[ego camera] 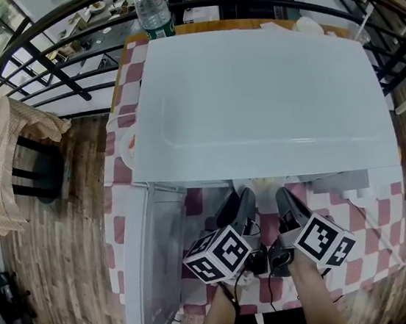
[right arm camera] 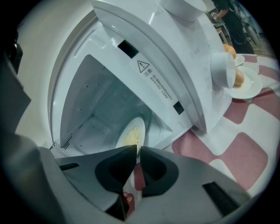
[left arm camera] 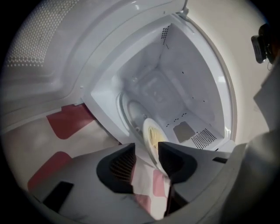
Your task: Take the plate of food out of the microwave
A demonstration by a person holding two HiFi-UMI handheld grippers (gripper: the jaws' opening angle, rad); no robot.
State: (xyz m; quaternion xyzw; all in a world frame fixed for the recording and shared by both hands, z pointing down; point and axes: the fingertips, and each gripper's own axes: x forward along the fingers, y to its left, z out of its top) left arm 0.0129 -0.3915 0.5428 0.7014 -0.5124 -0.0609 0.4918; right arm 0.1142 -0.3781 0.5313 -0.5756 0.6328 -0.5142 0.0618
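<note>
From my head, I look down on the white microwave (ego camera: 254,99), which fills the view from 9 to 3 o'clock. Its door (ego camera: 149,261) hangs open at 7 o'clock. My left gripper (ego camera: 239,203) and my right gripper (ego camera: 286,202) sit side by side at 6 o'clock, and their tips reach under the microwave's front edge. A water bottle (ego camera: 152,9) stands at 12 o'clock. A red and white checked cloth (ego camera: 127,78) covers the table.

From my left gripper, I look into the microwave. The plate of food (left arm camera: 148,127) is at its mouth with yellow food (left arm camera: 154,136) on it. The jaws stand wide apart. The plate's near edge is between them, close by the jaw at 3 o'clock, and they do not squeeze it.

From my right gripper, I see the plate of food (right arm camera: 139,123) at the microwave's mouth again. The jaws are nearly together and pinch its near rim. At 2 o'clock a small white plate (right arm camera: 251,87) sits on the cloth.
</note>
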